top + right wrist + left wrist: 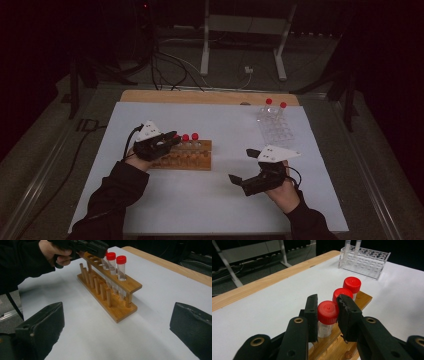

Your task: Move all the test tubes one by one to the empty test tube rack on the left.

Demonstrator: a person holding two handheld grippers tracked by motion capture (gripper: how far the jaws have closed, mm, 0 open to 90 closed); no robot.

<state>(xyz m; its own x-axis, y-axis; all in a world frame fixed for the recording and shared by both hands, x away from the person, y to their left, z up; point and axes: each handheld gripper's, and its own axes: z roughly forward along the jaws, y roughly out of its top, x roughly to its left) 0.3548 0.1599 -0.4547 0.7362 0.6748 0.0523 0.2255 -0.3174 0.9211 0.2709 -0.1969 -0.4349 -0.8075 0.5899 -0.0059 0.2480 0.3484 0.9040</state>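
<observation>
High view: the left gripper [167, 141] sits at the near end of a wooden rack [192, 159] on the white surface [220, 200], while the right gripper [244, 167] hovers apart over bare surface, a clear rack [276, 131] beyond.

Left gripper view: its fingers [348, 315] pinch the red cap of the nearest tube [327, 318], which stands in the wooden rack.

Right gripper view: the right gripper's fingers [42, 327] are spread wide, nothing between them.

Desk [165, 200]: white top, with a wooden strip along its far edge.
Clear rack [276, 128]: far right corner, two red-capped tubes upright in it.
Floor behind: grey frame legs [204, 50], loose cables [170, 65].
</observation>
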